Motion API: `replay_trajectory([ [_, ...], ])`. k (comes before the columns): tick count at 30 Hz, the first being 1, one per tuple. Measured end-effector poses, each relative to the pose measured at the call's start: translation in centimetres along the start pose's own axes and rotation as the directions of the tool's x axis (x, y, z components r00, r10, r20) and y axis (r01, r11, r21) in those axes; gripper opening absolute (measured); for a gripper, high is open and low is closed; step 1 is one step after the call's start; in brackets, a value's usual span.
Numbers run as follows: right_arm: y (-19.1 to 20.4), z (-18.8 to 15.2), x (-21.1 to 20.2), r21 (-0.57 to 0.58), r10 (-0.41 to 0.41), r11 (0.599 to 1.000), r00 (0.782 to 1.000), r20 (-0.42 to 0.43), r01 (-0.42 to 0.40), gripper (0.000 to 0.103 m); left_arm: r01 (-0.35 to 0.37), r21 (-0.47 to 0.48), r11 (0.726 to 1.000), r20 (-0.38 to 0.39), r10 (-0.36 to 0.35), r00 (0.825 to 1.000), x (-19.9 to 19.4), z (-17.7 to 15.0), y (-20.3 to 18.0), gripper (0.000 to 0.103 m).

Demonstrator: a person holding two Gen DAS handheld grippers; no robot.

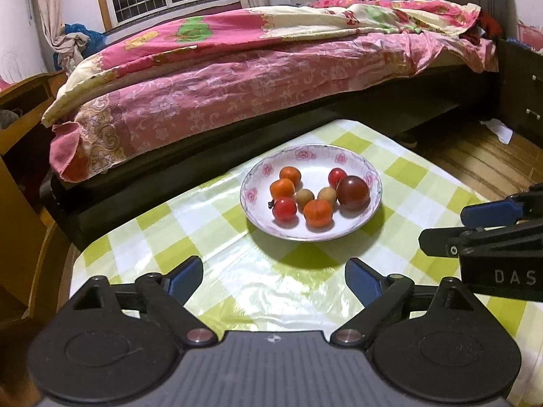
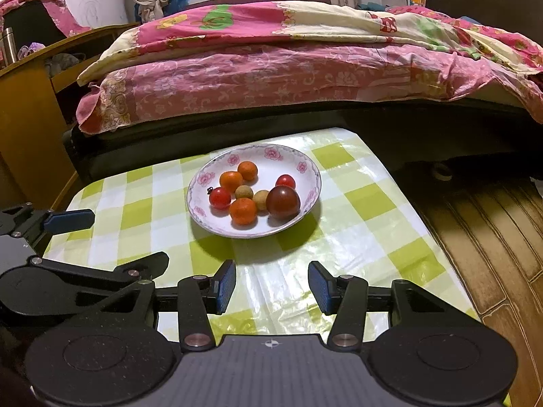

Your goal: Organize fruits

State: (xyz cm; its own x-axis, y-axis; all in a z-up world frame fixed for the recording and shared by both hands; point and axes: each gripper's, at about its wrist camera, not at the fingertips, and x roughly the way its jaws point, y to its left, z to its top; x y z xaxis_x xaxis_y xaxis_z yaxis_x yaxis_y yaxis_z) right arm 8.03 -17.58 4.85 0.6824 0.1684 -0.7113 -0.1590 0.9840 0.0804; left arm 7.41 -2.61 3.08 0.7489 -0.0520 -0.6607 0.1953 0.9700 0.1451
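A white plate [image 1: 359, 229] [image 2: 200, 217] with a pink flower rim sits on the green-and-white checked tablecloth [image 1: 237, 271] [image 2: 356, 230]. It holds several small fruits: three orange mandarins [image 1: 317, 213] [image 2: 243, 211], two red tomatoes [image 1: 284, 209] [image 2: 220, 198], two tan longans [image 1: 304, 198] [image 2: 244, 192] and one dark red plum [image 1: 353, 192] [image 2: 283, 202]. My left gripper [image 1: 274, 279] is open and empty, short of the plate. My right gripper [image 2: 271, 286] is also open and empty, just in front of the plate. Each gripper shows at the edge of the other's view.
A bed with a pink floral quilt [image 1: 254, 68] [image 2: 288, 64] runs close behind the table. A wooden desk [image 1: 20, 129] [image 2: 30, 95] stands at the left. To the right lie the wooden floor [image 2: 492, 230] and a dark cabinet [image 1: 522, 88].
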Motion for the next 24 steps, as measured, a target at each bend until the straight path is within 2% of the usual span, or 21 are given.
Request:
replay_trajectory([
  [24,1.3,-2.9,-2.4,-0.035,-0.036,0.999,0.999,-0.021,0.036,0.046,0.011,-0.047,0.999,-0.023,-0.012,1.000,-2.7,-3.0,-0.1,0.100],
])
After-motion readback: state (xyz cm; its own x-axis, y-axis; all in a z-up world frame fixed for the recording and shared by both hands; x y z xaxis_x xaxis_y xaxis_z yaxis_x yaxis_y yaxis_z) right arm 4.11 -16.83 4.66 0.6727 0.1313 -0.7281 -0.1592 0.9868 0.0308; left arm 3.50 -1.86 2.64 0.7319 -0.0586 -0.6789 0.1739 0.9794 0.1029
